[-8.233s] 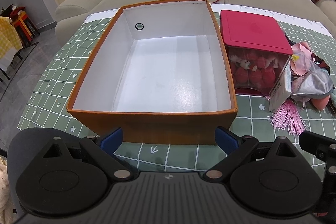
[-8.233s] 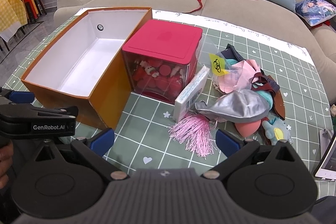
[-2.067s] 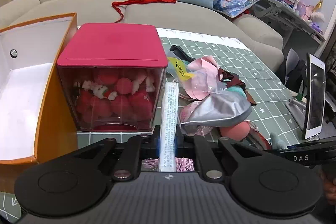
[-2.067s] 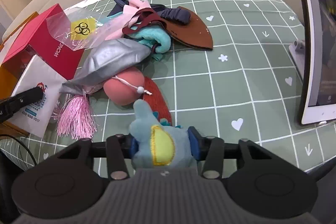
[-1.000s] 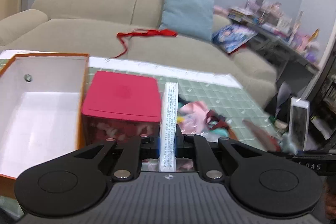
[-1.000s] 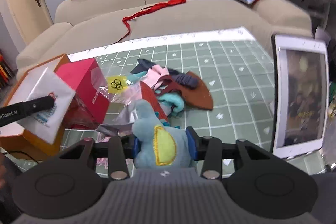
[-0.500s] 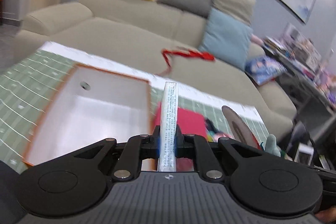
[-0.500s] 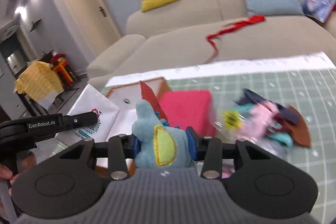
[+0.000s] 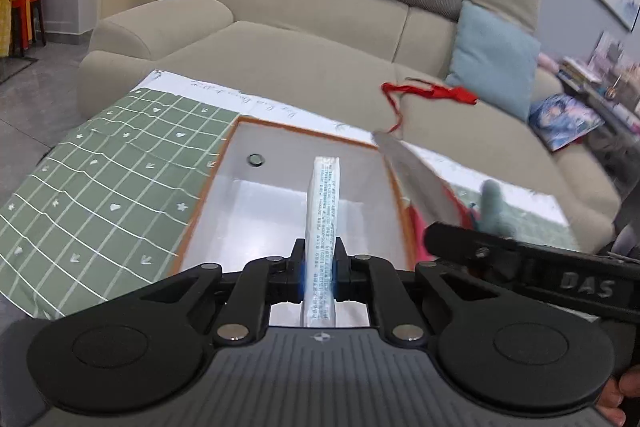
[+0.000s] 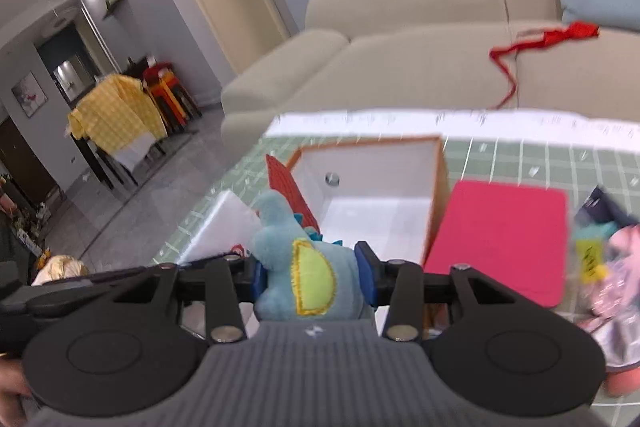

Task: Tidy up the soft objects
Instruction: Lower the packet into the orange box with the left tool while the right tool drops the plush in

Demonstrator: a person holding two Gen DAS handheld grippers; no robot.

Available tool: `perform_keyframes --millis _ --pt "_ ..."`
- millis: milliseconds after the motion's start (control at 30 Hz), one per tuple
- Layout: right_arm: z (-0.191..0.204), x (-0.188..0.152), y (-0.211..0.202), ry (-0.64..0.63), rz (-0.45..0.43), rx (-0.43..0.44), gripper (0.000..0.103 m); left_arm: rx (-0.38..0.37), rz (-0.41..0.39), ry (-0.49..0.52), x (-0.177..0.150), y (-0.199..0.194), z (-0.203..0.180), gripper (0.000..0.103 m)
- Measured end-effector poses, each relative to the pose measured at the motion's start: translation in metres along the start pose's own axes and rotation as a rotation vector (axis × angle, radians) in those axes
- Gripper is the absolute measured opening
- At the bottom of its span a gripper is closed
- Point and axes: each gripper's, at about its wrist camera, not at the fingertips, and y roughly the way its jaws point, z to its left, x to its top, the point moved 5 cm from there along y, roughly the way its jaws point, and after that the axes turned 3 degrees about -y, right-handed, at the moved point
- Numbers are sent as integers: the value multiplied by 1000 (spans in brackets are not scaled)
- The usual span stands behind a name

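The orange box with its white inside lies just ahead of and below both tongs, and as far as the pictures show nothing has been dropped into it yet. So the sorting looks barely begun: two items are in the air above the box, and a heap of soft things waits on the green checked worktop, off to the right of the right tongs, beyond the red-lidded container.

The left tongs are clenched almost fully together on a thin white packet, held edge-on and upright between the blue pads, its top reaching out over the box's open mouth.

The right tongs stand partly open, because a blue plush toy with a yellow-green belly fills the gap; both pads press into its sides, so it is firmly grasped. A red ribbed piece sticks up behind the toy; whether it belongs to the toy I cannot tell. In the left wrist view the right tongs hang just to the right of the left ones, near the box's right wall.
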Motion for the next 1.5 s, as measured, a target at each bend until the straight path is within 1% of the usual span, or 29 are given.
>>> perform_keyframes --millis 100,133,200,267,333,500,533,633,800,1000,1033,1067,1100,1133,1200,1300,1400,1467,1500 --pt "1 -7 29 6 58 -12 43 25 12 17 -3 16 8 12" --pt "-1 -10 38 5 79 -21 43 34 15 4 -5 20 11 12" --pt "-4 -19 53 -12 126 -53 43 60 17 -15 -9 31 17 12" --pt "-4 -26 66 -24 166 -89 43 91 27 -6 -12 42 19 11" --pt "-5 -34 76 -40 201 -105 43 117 48 -1 -15 50 25 11" --pt "-6 -44 90 -61 258 -88 45 109 114 -57 -23 65 42 11" --pt "-7 -44 95 -72 263 -89 46 106 124 -63 -24 67 44 11" --pt "-3 -46 98 -126 264 -107 47 105 146 -86 -27 71 49 11" --pt "-2 -47 98 -144 268 -110 49 104 143 -125 -27 71 55 11" --pt "1 -49 101 -180 278 -120 54 100 168 -143 -29 74 56 12" --pt "2 -49 101 -185 279 -120 56 103 169 -145 -29 75 56 12" --pt "3 -49 101 -189 277 -122 64 105 167 -145 -29 74 56 12" --pt "4 -49 100 -197 273 -124 68 106 167 -140 -29 74 56 12" --pt "5 -49 99 -209 270 -124 70 106 166 -140 -29 74 56 12" --pt "9 -49 96 -233 261 -118 71 103 163 -140 -29 73 56 12" --pt "13 -49 93 -259 248 -109 77 112 165 -148 -29 73 57 12" --pt "15 -51 88 -292 238 -125 78 99 163 -157 -28 72 56 15" --pt "16 -51 86 -296 234 -126 79 90 155 -151 -27 70 55 27" --pt "16 -50 85 -293 233 -122 79 87 151 -155 -27 70 54 28"
